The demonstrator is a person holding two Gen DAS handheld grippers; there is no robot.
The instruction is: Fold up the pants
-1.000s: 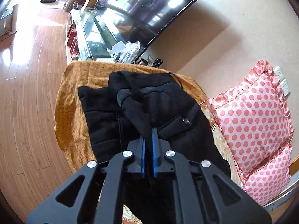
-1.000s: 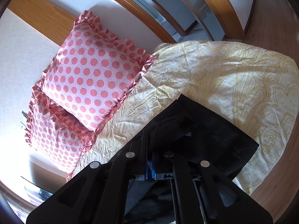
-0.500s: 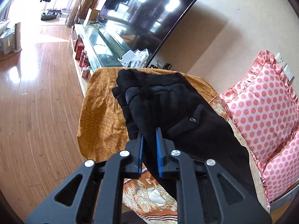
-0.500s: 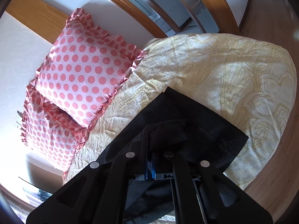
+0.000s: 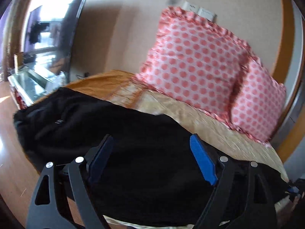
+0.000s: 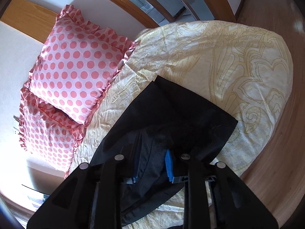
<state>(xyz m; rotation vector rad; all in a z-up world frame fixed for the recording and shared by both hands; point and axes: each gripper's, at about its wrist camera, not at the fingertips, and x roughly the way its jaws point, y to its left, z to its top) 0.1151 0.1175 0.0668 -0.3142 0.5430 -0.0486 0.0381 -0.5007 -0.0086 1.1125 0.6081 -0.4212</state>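
your left gripper (image 5: 150, 158) hangs over the black pants (image 5: 118, 133) with its blue pads (image 5: 203, 162) spread wide, and nothing is caught between them. the cloth lies flat under the fingers and runs off ahead and to the left of them, bunching into a thicker dark mound at its far left end, where a small metal fitting shows. beyond the right fingertip the pale patterned bedspread (image 5: 209, 126) carries on to two pink polka-dot pillows (image 5: 200, 64) leaning on the wall. far ahead of the left fingertip an orange cover (image 5: 103, 84) shows past the pants, and a big dark tv screen (image 5: 49, 30) stands beyond it.

your right gripper (image 6: 152, 162) is parted too, its blue pads standing apart. a fold of the pants (image 6: 171, 114) lies in the gap between them, but they are not pressed onto it. ahead of the fingertips the cloth ends in a straight hem with a sharp corner on the right. the bedspread (image 6: 238, 57) spreads past that hem and to the right of the fingers. the pillows (image 6: 76, 66) sit ahead and to the left, one overlapping the other.
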